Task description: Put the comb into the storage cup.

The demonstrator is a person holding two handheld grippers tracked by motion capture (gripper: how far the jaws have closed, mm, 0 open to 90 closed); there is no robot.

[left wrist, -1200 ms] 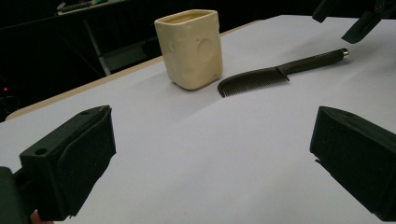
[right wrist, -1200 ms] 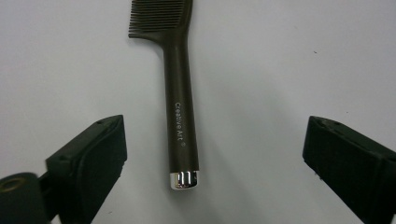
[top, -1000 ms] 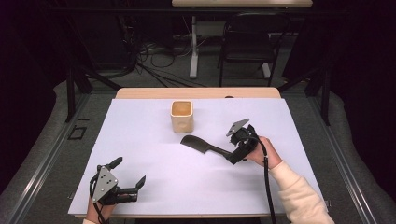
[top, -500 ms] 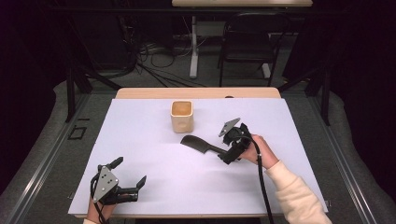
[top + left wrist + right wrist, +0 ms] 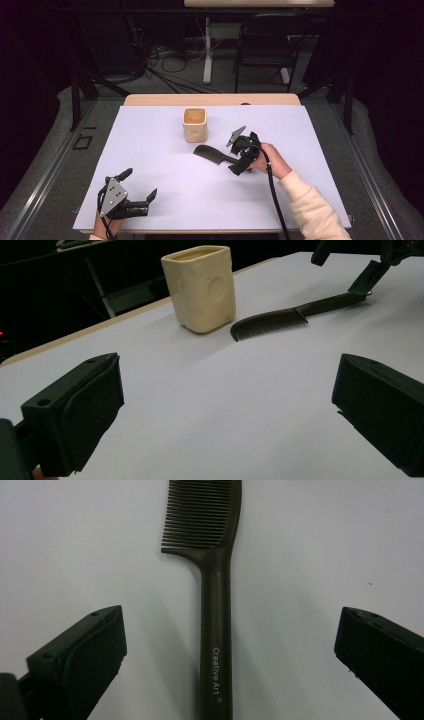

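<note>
- I see my right tool [image 5: 243, 156] right of the table's middle, its jaws spread wide; in the right gripper view they stand one on each side of the comb's handle, clear of it, gripping nothing.
- The dark comb [image 5: 214, 154] lies flat on the white table [image 5: 165, 135], teeth end toward the cup, handle running back under my right tool. In the right gripper view the comb [image 5: 215, 605] sits midway between the jaws, with "Creative Art" printed on the handle.
- A cream, square-sided cup [image 5: 195, 124] stands upright near the far middle of the table, just beyond the comb's teeth end and apart from it. In the left gripper view the cup [image 5: 202, 287] is left of the comb [image 5: 295, 315], with a small gap between them.
- My left tool [image 5: 142, 192] is at the near left corner of the table, well apart from comb and cup, jaws wide and empty.
- The right hand [image 5: 270, 160] holds its tool from behind, a pale sleeve [image 5: 312, 210] trailing to the near edge.
</note>
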